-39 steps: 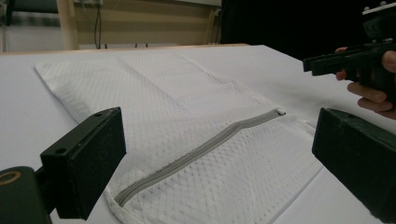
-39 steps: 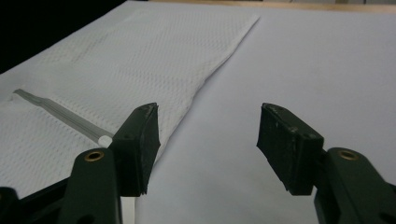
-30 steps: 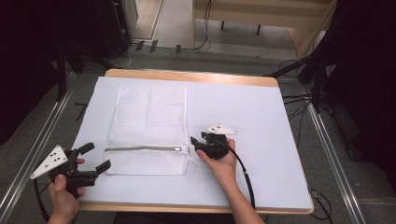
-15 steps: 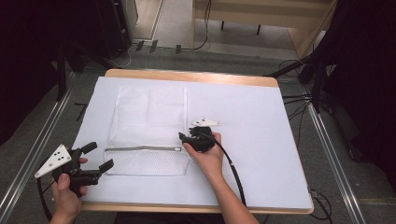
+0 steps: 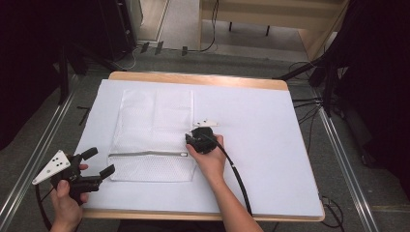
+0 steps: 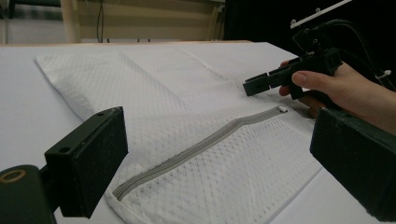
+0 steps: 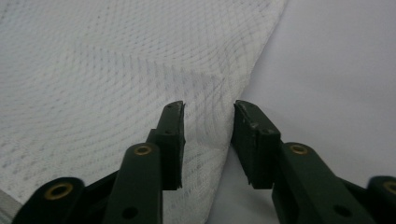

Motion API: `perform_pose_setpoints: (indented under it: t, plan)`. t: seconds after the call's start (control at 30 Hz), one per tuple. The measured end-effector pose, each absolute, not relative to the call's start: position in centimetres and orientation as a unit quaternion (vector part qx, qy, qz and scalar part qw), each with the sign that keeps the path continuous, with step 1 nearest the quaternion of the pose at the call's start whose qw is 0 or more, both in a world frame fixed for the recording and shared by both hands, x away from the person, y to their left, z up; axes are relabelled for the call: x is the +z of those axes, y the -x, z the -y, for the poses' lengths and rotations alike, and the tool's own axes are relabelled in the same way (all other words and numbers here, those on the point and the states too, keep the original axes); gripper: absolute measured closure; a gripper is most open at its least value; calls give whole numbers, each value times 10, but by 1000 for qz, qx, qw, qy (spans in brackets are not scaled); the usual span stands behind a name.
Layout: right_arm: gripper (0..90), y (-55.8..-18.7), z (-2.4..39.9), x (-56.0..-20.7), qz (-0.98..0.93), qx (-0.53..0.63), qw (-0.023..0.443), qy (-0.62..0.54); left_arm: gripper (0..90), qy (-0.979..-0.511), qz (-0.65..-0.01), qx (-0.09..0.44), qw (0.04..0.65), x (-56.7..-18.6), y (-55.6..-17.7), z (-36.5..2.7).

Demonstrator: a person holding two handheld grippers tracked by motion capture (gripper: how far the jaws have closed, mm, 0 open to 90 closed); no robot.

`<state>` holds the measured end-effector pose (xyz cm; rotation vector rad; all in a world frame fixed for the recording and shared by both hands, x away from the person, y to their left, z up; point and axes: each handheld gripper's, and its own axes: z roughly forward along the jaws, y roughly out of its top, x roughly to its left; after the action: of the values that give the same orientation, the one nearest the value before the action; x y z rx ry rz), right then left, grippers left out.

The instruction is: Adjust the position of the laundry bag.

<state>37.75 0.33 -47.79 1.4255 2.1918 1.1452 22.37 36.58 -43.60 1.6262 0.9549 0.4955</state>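
Straddling the mesh bag (image 7: 116,60) edge, right gripper (image 7: 208,126) jaws parted — left gripper (image 5: 99,162) agape

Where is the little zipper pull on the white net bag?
In the high view, the small white zipper pull sits at the right end of the grey zipper on the white mesh bag, just below the right gripper.

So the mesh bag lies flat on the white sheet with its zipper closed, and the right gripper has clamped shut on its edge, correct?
Not quite: the right gripper is open, its jaws apart astride the mesh bag's edge, as the right gripper view shows. The bag does lie flat, zipper closed.
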Motion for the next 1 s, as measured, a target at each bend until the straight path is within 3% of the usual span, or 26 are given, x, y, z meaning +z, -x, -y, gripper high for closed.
perform_pose_setpoints:
  t: [0.07,0.23,0.7,1.0]
  plan:
    - [703,-378,-4,-478,-761,393,146,-495,50,-691,-405,211,560,-436,-224,-366]
    - [898,-379,-4,-477,-765,381,161,-494,56,-691,-409,211,557,-437,-223,-365]
    - [900,-365,19,-457,-763,412,158,-473,57,-691,-409,211,557,-437,-222,-367]
    - [900,-354,67,-460,-757,407,163,-485,56,-692,-409,206,557,-438,-223,-363]
